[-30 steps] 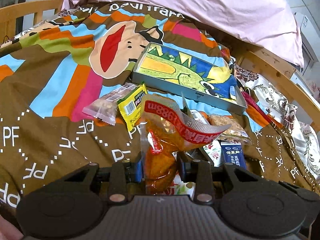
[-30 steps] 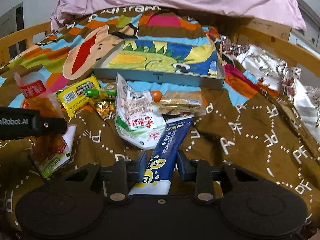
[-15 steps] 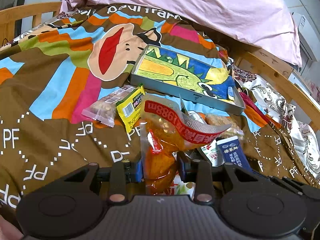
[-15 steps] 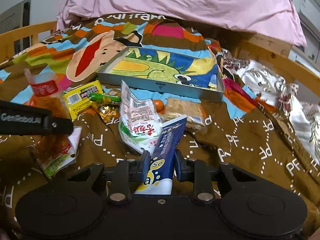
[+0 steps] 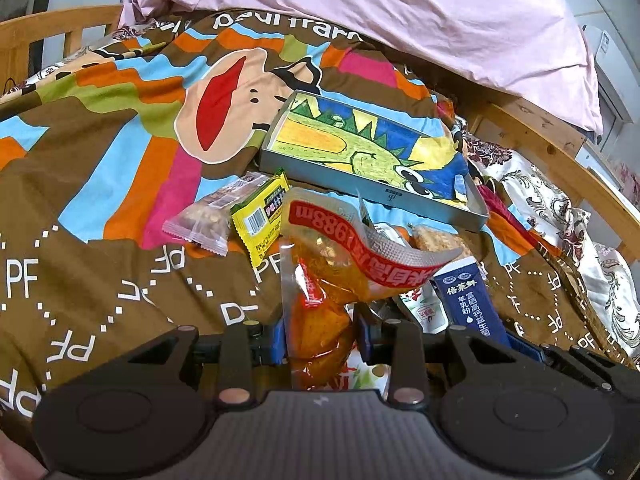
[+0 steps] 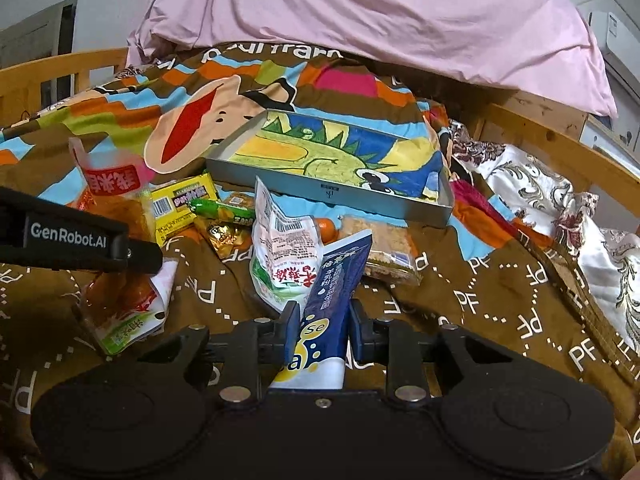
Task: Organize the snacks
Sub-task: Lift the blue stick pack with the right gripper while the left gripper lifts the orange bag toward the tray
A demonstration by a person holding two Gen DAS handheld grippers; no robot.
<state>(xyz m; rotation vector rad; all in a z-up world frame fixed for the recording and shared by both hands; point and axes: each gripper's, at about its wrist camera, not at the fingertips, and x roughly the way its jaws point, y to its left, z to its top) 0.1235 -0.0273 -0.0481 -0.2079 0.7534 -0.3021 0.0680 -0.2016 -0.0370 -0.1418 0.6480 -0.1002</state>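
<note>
My left gripper (image 5: 318, 328) is shut on an orange snack packet (image 5: 320, 280) with a red band, held upright above the brown bedspread. In the right wrist view that packet (image 6: 116, 208) hangs at the left under the left gripper's black finger (image 6: 80, 240). My right gripper (image 6: 320, 328) is shut on the lower end of a long blue sachet (image 6: 336, 280), whose far end tilts up over the snack pile. The left wrist view shows the blue sachet (image 5: 468, 300) at the lower right. A grey tray (image 6: 320, 190) with a dinosaur drawing inside lies beyond the pile.
Loose on the bedspread lie a yellow packet (image 5: 262, 220), a clear nut packet (image 5: 204, 220), a white-green pouch (image 6: 284, 256), a green stick (image 6: 222, 210), a gold sweet (image 6: 224, 236) and a cracker pack (image 6: 384, 248). A pink quilt (image 6: 360, 20) sits behind; a wooden bed rail (image 6: 560, 148) runs right.
The right gripper closed a little more on the blue sachet and raised it, so its far end now stands off the bedspread. The left gripper and its orange packet held still.
</note>
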